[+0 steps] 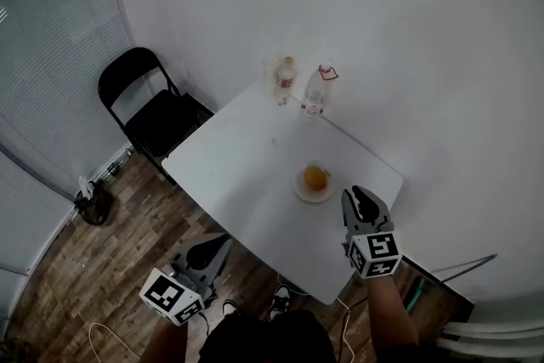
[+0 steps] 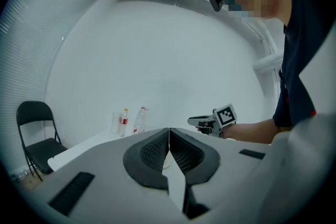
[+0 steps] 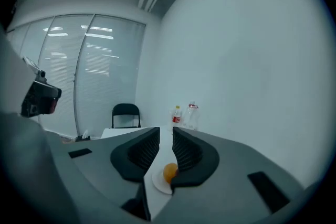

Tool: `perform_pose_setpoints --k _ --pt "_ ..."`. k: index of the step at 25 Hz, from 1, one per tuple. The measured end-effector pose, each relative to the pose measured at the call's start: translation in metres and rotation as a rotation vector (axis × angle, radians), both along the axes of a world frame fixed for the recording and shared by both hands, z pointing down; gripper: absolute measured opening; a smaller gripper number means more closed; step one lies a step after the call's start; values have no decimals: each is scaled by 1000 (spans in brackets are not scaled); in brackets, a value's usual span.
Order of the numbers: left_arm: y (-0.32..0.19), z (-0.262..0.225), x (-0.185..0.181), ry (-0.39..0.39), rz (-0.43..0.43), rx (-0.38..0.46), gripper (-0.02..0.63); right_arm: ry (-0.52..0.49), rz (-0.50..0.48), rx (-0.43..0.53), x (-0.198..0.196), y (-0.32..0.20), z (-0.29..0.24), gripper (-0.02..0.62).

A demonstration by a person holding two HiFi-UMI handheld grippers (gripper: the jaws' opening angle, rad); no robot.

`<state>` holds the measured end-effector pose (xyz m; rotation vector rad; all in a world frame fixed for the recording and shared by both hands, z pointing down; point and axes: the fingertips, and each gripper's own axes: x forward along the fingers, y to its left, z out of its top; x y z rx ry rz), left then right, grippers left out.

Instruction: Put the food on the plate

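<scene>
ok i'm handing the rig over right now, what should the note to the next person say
Left gripper: shut, empty, held off the near edge of the white table.
Right gripper: jaws a narrow gap apart, nothing between them, above the table just short of the plate.
Things: the orange food sits on the plate.
Done: the food is on the plate.
Left: probably nothing; no other loose food shows on the table.

so left tongs [image 2: 169,134] sit low, pinched shut and empty; right tongs [image 3: 166,136] reach forward, barely cracked apart
</scene>
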<state>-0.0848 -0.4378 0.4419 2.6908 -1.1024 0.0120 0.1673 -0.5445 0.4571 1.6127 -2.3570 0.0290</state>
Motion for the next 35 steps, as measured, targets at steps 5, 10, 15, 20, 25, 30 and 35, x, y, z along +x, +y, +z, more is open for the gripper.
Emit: perform_pose_setpoints --k 5,10,15,20,25,30,35 --pt "13 -27 13 19 74 66 23 44 3 129 -19 65 -52 51" --pt "36 -58 18 12 112 154 23 28 -22 229 -45 126 -93 37" --pt "58 -86 19 -17 118 248 23 -28 -30 257 -54 160 -114 32" --pt "65 -99 19 -13 124 275 23 -31 -41 253 -57 167 -125 32" --pt "77 -107 23 -25 140 313 23 81 -122 251 -85 176 -119 32" --pt "76 -104 27 -34 142 303 24 44 -138 261 -91 181 -125 32" --pt "74 -104 26 -32 130 304 24 43 -141 274 -88 181 -131 32"
